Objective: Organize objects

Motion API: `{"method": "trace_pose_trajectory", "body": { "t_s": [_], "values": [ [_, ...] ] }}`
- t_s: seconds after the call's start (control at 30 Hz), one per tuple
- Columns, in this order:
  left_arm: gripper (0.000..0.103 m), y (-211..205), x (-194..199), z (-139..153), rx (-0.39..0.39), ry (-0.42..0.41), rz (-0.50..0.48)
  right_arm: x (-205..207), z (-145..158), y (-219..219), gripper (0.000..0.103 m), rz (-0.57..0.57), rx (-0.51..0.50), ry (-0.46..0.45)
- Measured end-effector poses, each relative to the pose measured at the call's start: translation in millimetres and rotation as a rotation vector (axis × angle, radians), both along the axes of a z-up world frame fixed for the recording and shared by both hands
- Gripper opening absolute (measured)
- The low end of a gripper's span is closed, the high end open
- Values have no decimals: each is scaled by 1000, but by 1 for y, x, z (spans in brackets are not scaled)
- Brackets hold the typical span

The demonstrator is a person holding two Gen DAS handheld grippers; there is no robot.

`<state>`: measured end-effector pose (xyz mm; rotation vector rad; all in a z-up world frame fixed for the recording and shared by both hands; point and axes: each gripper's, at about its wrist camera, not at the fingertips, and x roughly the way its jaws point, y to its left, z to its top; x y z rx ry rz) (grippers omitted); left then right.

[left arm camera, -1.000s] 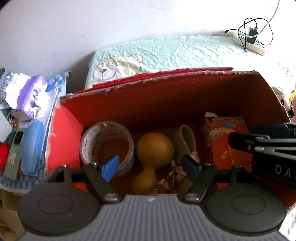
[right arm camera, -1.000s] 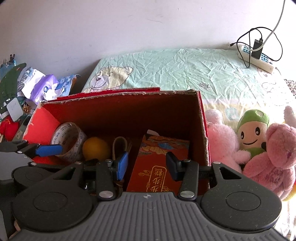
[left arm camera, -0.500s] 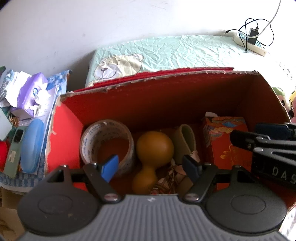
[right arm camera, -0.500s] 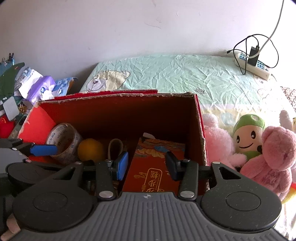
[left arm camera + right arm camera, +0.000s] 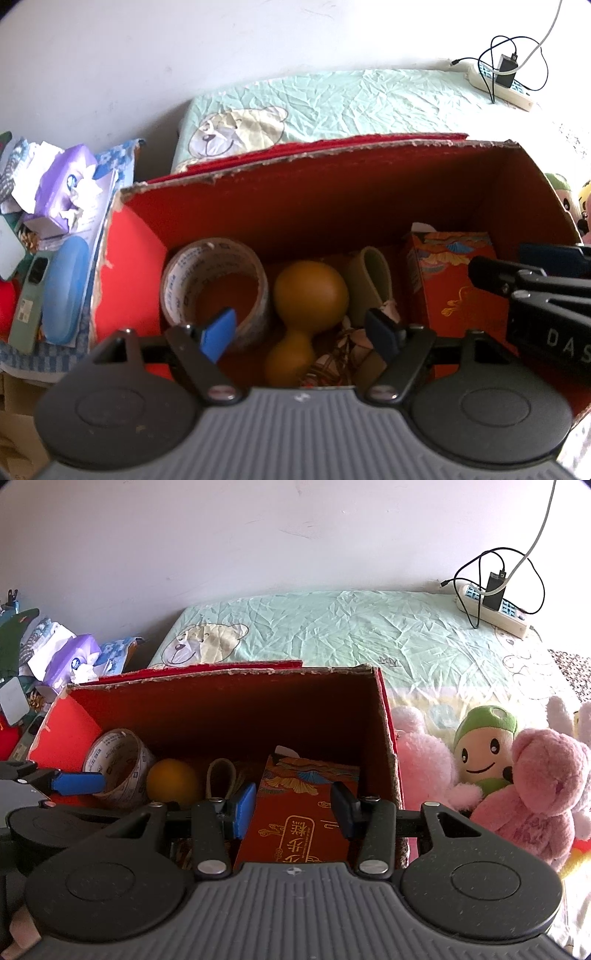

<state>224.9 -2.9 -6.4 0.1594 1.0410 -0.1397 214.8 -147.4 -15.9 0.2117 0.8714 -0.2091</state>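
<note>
Grippers both hover over open red cardboard box [image 5: 140, 258], holding nothing: left gripper [image 5: 301, 330] jaws opening above brown gourd-shaped wooden toy [image 5: 306, 299]; right gripper [image 5: 293, 808] jaws apart above red printed carton [image 5: 306, 812]. Risk: gourd rolls aside, or finger snags clear tape roll [image 5: 214, 280]

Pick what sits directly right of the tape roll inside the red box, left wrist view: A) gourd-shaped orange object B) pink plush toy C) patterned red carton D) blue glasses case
A: the gourd-shaped orange object lies right beside the tape roll on the red box floor; the carton stands further right.
</note>
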Motion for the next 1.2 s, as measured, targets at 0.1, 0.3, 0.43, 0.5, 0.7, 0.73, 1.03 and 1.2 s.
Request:
{"method": "trace_pose_trajectory", "body": {
  "t_s": [0.1, 0.3, 0.43, 0.5, 0.7, 0.73, 1.03, 1.2],
  "values": [
    [79, 0, 1, 0, -2, 3, 1, 0, 0, 1, 48, 1, -7, 1],
    [79, 0, 0, 0, 7, 0, 14, 1, 0, 0, 51, 6, 5, 2],
    [80, 0, 0, 0, 19, -1, 30, 2, 1, 0, 52, 10, 12, 2],
    [81, 0, 0, -1, 21, -1, 32, 0, 1, 1, 52, 9, 5, 0],
    [86, 0, -4, 2, 54, -4, 55, -6, 4, -7, 52, -6, 36, -1],
    [87, 1, -6, 2, 48, 3, 56, -7, 5, -8, 52, -5, 42, -2],
    [88, 4, -25, 18, 57, -23, 91, -19, 12, -3, 52, 16, 66, -1],
    [88, 7, -37, 29, 45, -46, 100, -30, 22, 2, 52, 27, 60, -21]
  ]
}}
